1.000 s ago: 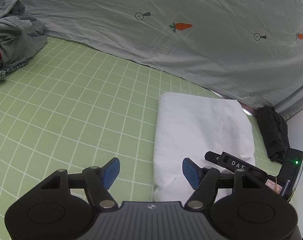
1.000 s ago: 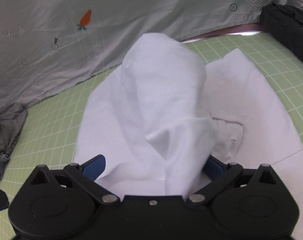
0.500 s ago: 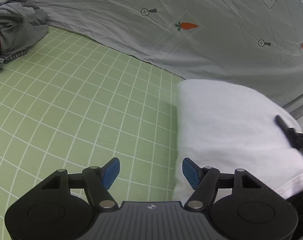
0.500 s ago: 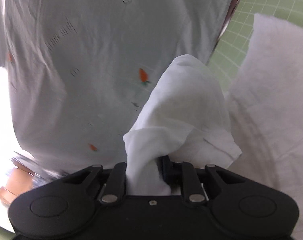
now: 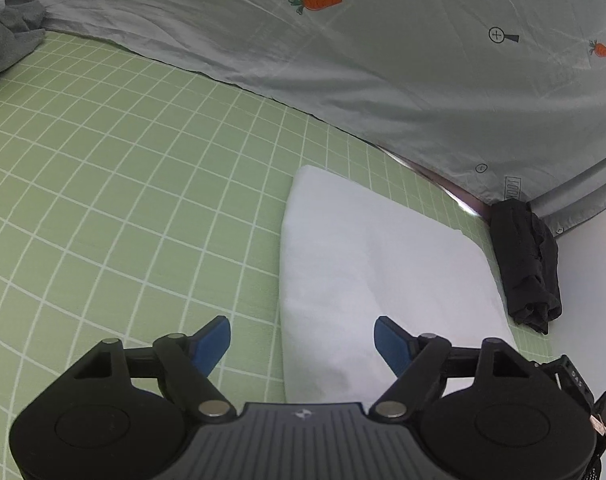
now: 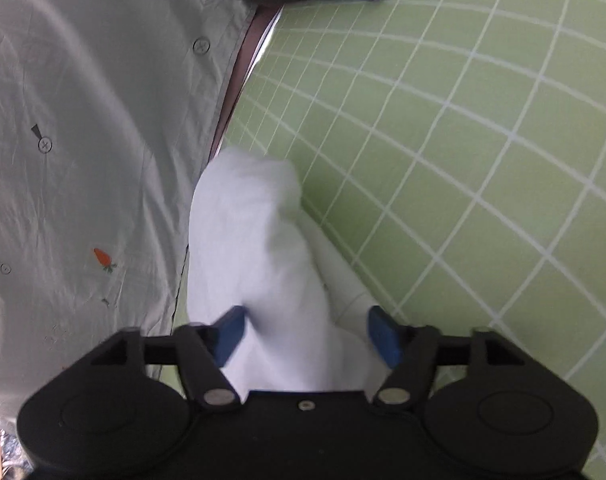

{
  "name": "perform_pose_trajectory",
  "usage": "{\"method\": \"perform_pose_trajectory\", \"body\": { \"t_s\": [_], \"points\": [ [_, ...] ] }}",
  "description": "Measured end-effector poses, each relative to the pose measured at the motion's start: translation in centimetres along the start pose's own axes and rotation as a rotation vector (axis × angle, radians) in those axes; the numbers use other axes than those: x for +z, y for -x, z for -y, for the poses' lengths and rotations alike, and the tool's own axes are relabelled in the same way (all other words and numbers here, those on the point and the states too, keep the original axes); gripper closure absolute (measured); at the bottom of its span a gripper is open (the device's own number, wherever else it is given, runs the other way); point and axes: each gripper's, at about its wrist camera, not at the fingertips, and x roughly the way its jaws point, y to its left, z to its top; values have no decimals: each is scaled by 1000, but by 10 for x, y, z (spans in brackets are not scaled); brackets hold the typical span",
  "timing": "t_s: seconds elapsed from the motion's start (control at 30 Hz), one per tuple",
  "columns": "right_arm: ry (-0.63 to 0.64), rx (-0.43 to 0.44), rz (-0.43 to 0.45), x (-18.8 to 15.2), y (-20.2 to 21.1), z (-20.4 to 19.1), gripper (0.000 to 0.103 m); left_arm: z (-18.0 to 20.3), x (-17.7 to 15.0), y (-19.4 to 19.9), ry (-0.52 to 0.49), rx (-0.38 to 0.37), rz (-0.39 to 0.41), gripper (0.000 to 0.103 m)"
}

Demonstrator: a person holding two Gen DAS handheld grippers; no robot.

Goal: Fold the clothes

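A white garment [image 5: 383,268] lies folded into a rectangle on the green checked mat [image 5: 123,200], right of centre in the left wrist view. My left gripper [image 5: 302,344] is open and empty, just above the garment's near left edge. In the right wrist view my right gripper [image 6: 305,332] is open, with a bunched part of the white garment [image 6: 259,248] lying between its blue pads [image 6: 384,340] and running forward. The image there is blurred.
A grey sheet with carrot prints [image 5: 383,60] hangs along the back of the mat. A dark rolled garment [image 5: 527,268] lies at the mat's right edge. A grey clothes pile [image 5: 7,44] sits at the far left.
My right gripper was shut on the white garment half a second ago and now stands open over it, turned toward the mat. The left gripper has shifted slightly and stayed open.
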Motion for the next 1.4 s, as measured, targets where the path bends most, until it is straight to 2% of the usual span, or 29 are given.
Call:
{"method": "perform_pose_trajectory", "body": {
  "t_s": [0.07,0.13,0.3,0.33,0.47,0.53,0.6,0.7,0.8,0.93,1.07,1.13,1.17,1.2,1.23,1.3,1.4],
  "points": [
    [167,-75,40,1,6,-14,11,7,1,-14,-5,11,-27,21],
    [274,-112,24,2,4,-24,11,13,3,-29,-17,33,-56,21],
    [451,-88,52,4,2,-51,12,15,2,-46,-43,61,-98,18],
    [490,-106,50,3,-3,-60,12,15,2,-47,-45,63,-102,17],
    [691,-235,56,-11,-30,-95,10,13,1,-50,-57,66,-113,16],
    [802,-292,84,-25,-39,-109,5,13,2,-50,-59,66,-114,16],
    [899,-357,131,-40,-42,-120,5,13,3,-49,-66,71,-110,16],
    [984,-426,195,-56,-40,-128,3,11,4,-45,-66,80,-92,16],
    [986,-430,164,-57,-41,-126,2,8,3,-41,-54,79,-86,16],
    [892,-328,35,-50,-49,-122,6,4,0,-39,-37,69,-89,16],
    [965,-250,-51,-64,-60,-131,16,3,-3,-33,-28,62,-80,16],
    [925,-192,-54,-61,-58,-134,47,2,-5,-30,-20,58,-70,16],
    [860,-142,-59,-55,-55,-133,54,1,-5,-28,-13,55,-66,16],
    [769,-72,-71,-46,-52,-130,70,0,-6,-26,-6,51,-62,16],
    [651,18,-90,-35,-49,-125,78,-1,-6,-25,0,43,-58,16],
    [406,205,-127,-16,-45,-114,82,-2,-6,-22,12,26,-50,16],
    [80,525,-169,-13,-42,-95,83,-5,-5,-15,46,-25,-17,16]
  ]
}}
